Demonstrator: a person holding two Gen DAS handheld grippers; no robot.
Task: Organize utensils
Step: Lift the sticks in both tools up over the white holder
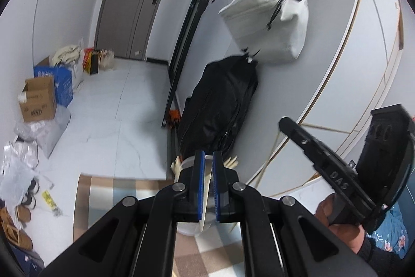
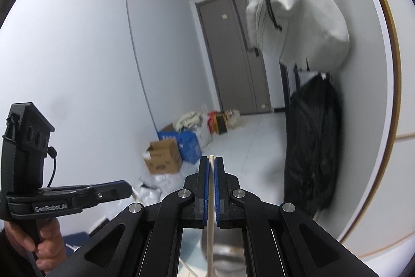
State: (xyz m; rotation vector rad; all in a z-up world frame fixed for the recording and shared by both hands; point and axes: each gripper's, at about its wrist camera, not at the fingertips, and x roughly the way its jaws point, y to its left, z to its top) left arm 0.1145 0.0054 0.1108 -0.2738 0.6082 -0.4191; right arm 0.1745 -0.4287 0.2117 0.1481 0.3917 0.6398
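My left gripper is shut on the rim of a white translucent container and holds it in the air; pale utensil ends stick out beyond its far side. My right gripper is shut on a thin pale wooden stick, like a chopstick, that runs down between the blue pads. The right gripper also shows at the right of the left wrist view, and the left gripper at the left of the right wrist view. Both are raised and face a hallway.
A white bag and a black garment bag hang on the wall ahead. Cardboard boxes, a blue box and plastic bags lie on the floor at the left. A checked rug lies below. A grey door stands at the far end.
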